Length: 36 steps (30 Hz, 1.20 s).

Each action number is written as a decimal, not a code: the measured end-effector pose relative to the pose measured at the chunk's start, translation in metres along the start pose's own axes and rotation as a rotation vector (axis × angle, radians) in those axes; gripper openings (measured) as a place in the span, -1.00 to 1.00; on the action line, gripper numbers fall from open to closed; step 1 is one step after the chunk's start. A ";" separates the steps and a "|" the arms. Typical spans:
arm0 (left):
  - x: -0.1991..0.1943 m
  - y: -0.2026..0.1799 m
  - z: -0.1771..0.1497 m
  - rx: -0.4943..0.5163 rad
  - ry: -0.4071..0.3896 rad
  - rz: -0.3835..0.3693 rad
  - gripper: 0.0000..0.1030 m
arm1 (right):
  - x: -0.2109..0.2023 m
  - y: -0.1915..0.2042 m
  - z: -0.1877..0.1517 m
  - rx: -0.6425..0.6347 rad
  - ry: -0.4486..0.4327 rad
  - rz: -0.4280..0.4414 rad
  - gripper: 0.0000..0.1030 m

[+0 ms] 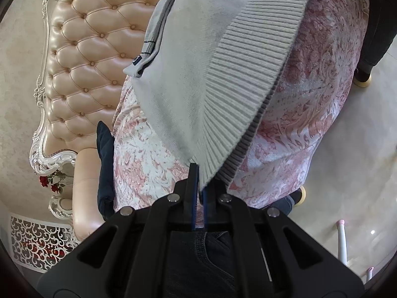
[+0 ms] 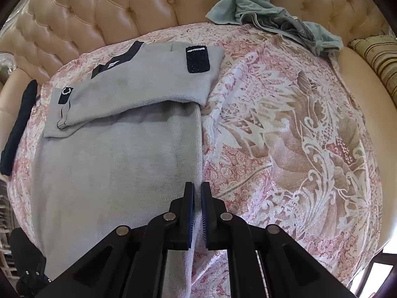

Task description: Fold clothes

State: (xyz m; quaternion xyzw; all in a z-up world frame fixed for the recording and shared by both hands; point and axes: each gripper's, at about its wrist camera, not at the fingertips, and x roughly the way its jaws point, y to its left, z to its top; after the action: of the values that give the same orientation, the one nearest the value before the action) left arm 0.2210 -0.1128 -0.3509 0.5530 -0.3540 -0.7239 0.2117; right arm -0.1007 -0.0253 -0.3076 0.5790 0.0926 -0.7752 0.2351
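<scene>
A light grey knitted sweater point(image 2: 119, 159) lies flat on the pink patterned cover point(image 2: 285, 129) of a sofa, one sleeve folded across its chest, with black patches on it. My right gripper point(image 2: 197, 187) points down at the sweater's right side edge and is shut on that edge; grey fabric shows between the pads. In the left wrist view the sweater point(image 1: 198, 79) hangs up from its ribbed hem corner, which my left gripper point(image 1: 199, 173) is shut on.
A crumpled teal-green garment point(image 2: 268, 17) lies at the sofa's back right, a striped cushion point(image 2: 377, 62) beside it. A dark garment point(image 2: 17, 129) rests on the left armrest. Tufted beige backrest point(image 1: 94, 57) behind; pale floor point(image 1: 359, 161) and a person's jeans below.
</scene>
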 end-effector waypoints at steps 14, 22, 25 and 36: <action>0.001 0.008 -0.002 -0.049 0.000 -0.033 -0.91 | -0.024 0.017 0.045 -0.319 -0.207 -0.105 -0.02; 0.003 0.011 -0.002 -0.067 0.002 -0.053 -0.90 | 0.010 0.030 0.042 -0.474 -0.157 -0.217 -0.30; 0.003 0.012 -0.002 -0.074 0.003 -0.058 -0.89 | 0.021 0.028 0.047 -0.459 -0.134 -0.222 -0.48; 0.003 0.009 -0.004 -0.059 0.010 -0.085 -0.93 | 0.030 0.025 0.053 -0.363 -0.122 -0.261 -0.74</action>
State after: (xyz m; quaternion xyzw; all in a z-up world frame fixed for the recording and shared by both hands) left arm 0.2231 -0.1218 -0.3466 0.5648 -0.3078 -0.7394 0.1987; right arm -0.1403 -0.0772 -0.3163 0.4624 0.2904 -0.8031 0.2384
